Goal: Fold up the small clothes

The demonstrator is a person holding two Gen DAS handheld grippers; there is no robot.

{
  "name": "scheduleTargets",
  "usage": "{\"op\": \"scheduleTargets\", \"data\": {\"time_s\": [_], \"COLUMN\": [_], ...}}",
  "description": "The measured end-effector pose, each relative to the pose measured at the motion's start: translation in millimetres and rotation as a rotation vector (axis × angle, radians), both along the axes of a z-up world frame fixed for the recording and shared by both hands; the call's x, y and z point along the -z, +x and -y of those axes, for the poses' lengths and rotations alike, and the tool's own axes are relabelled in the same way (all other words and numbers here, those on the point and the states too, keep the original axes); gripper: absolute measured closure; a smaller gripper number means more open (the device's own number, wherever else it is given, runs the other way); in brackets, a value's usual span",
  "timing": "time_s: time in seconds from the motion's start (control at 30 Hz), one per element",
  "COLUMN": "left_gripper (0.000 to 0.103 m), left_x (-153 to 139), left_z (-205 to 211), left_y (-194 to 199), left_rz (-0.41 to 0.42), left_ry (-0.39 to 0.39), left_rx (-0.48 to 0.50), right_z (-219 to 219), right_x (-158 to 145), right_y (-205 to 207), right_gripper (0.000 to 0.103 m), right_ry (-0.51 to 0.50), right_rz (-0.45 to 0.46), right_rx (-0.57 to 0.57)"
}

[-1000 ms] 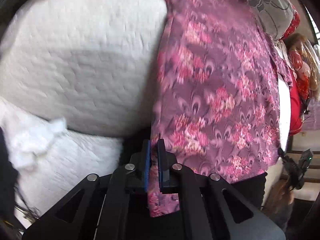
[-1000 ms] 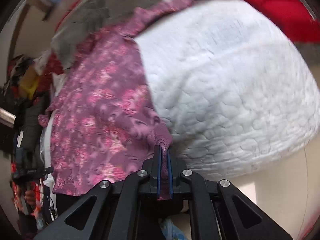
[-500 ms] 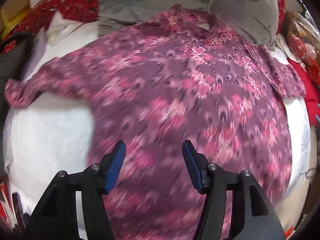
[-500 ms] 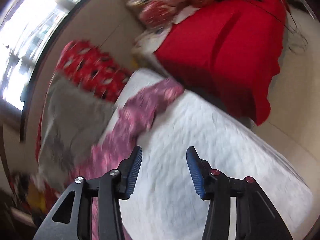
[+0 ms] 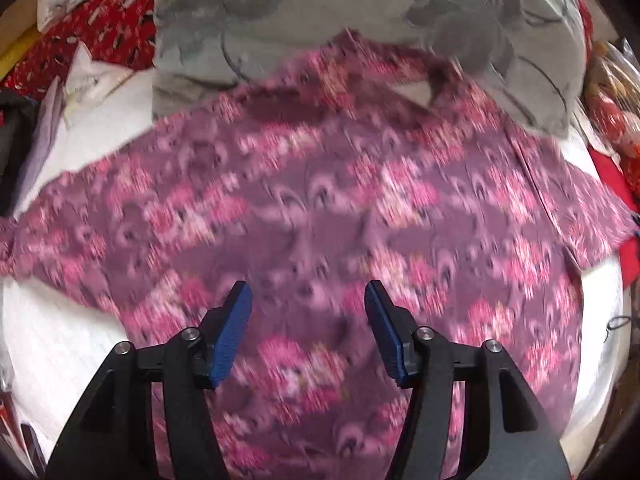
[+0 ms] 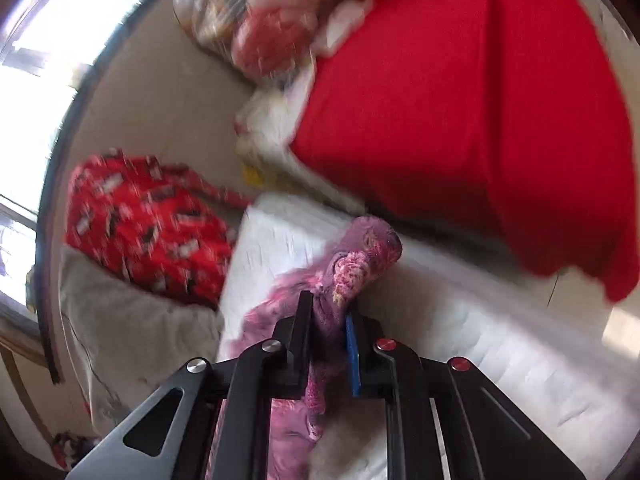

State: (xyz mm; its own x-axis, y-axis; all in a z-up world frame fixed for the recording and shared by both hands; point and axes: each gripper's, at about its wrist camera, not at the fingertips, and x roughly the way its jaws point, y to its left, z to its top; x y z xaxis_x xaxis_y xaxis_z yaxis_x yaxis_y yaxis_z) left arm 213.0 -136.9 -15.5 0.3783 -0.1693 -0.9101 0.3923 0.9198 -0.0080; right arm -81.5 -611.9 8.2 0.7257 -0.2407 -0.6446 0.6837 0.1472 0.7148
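A purple shirt with pink flowers (image 5: 320,208) lies spread flat on the white quilted mattress (image 5: 52,344), collar at the far side, sleeves out to left and right. My left gripper (image 5: 308,320) is open and empty, hovering over the lower middle of the shirt. In the right wrist view my right gripper (image 6: 328,332) is shut on a bunched sleeve of the shirt (image 6: 356,264), which sticks out past the fingertips above the mattress (image 6: 480,320).
A grey flowered pillow (image 5: 320,12) lies behind the shirt's collar. Red patterned bedding (image 5: 100,20) and a white cloth (image 5: 92,80) sit at the far left. A red blanket (image 6: 460,100) and a red patterned cushion (image 6: 140,224) lie beyond the mattress in the right wrist view.
Both grippers let go of the shirt's hem and opened. The left gripper rose over the spread shirt and stays open. The right gripper swung to a sleeve and closed on it.
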Motion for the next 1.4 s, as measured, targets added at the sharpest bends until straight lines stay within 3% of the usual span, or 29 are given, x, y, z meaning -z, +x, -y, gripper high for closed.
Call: {"op": "scheduleTargets", "data": {"time_s": [0.1, 0.2, 0.33, 0.47, 0.67, 0.97, 1.4], "left_gripper": [0.036, 0.036, 0.034, 0.034, 0.034, 0.034, 0.034], "left_x": [3.9, 27.5, 36.6, 35.9, 32.6, 22.0, -6.9], "left_z": [-2.4, -3.4, -13.5, -24.9, -60.3, -112.5, -158.6], "left_y": [17.0, 32.4, 34.0, 33.0, 41.6, 49.0, 45.2], "left_rz": [0.010, -0.051, -0.066, -0.091, -0.135, -0.162, -0.164], "left_ry": [-0.011, -0.008, -0.063, -0.099, -0.185, -0.238, -0.286], "left_rx": [-0.039, -0.073, -0.096, -0.080, -0.080, -0.053, -0.020], "right_z": [18.8, 28.9, 12.0, -18.6, -89.8, -219.9, -411.2], "right_x": [-29.4, -28.2, -34.7, -43.8, -64.8, -86.7, -80.6], "right_y": [-8.6, -4.3, 7.6, 34.5, 83.6, 151.0, 225.1], "right_gripper": [0.096, 0.096, 0.096, 0.096, 0.096, 0.096, 0.095], "right_ry": [-0.148, -0.148, -0.185, -0.211, -0.232, -0.241, -0.229], "right_rz": [-0.095, -0.224, -0.176, -0.137, -0.074, -0.014, -0.014], "right_rx": [0.028, -0.003, -0.038, -0.143, -0.321, -0.581, -0.920]}}
